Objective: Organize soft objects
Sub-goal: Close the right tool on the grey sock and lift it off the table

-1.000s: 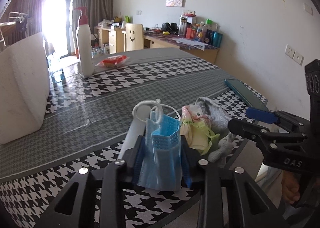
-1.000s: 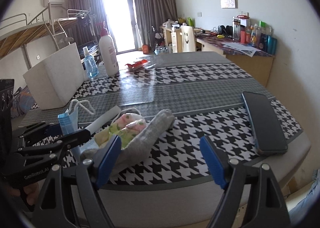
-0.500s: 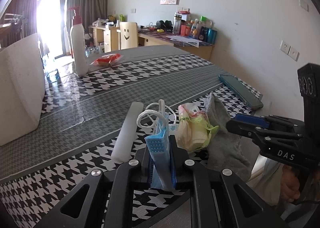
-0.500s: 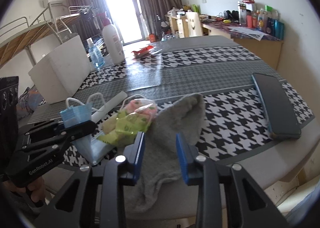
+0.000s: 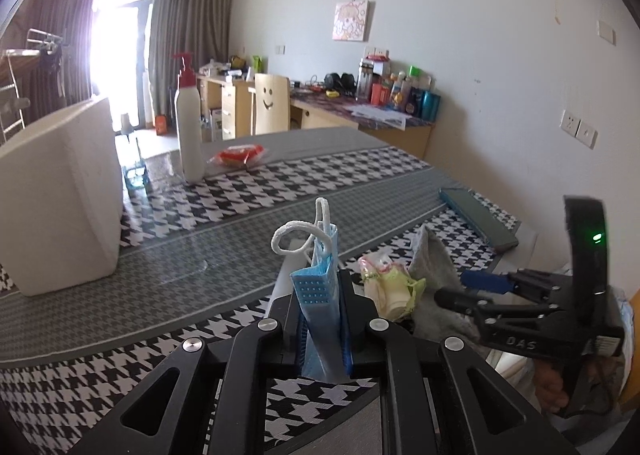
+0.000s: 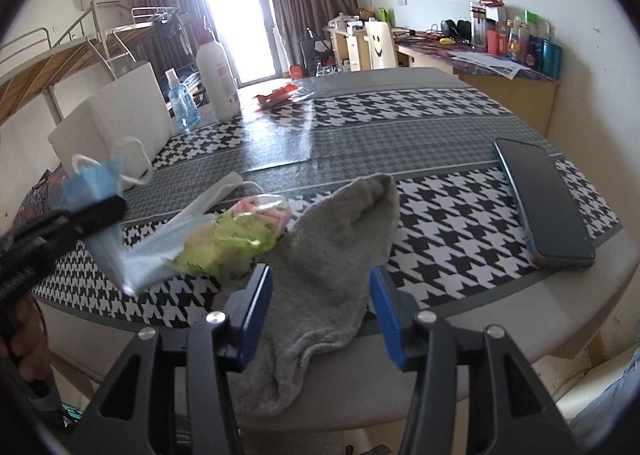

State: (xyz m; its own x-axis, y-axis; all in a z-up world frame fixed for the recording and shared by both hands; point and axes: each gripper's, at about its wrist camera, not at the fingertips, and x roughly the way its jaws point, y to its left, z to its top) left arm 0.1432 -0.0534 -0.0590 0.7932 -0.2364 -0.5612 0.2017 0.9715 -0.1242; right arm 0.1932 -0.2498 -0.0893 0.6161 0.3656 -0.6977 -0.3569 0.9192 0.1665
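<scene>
Left tongs [image 5: 324, 319] pinch blue face mask [image 5: 320, 295], lifted. Right tongs [image 6: 320, 311], just widening, spread astride grey sock [image 6: 336, 251] draped over counter [image 6: 500, 319] near edge.

We see a desk [image 6: 460, 127] under a black-and-white houndstooth and grey cover. On it lie a grey sock [image 6: 336, 255] draped over the near edge, a green and pink cloth bundle [image 6: 240, 231] beside it, and a dark phone [image 6: 540, 199] to the right. Farther back stand a white box [image 6: 116, 115], a white pump bottle [image 6: 216, 71], a small blue spray bottle [image 6: 182, 101] and a red wrapper [image 6: 276, 95].
</scene>
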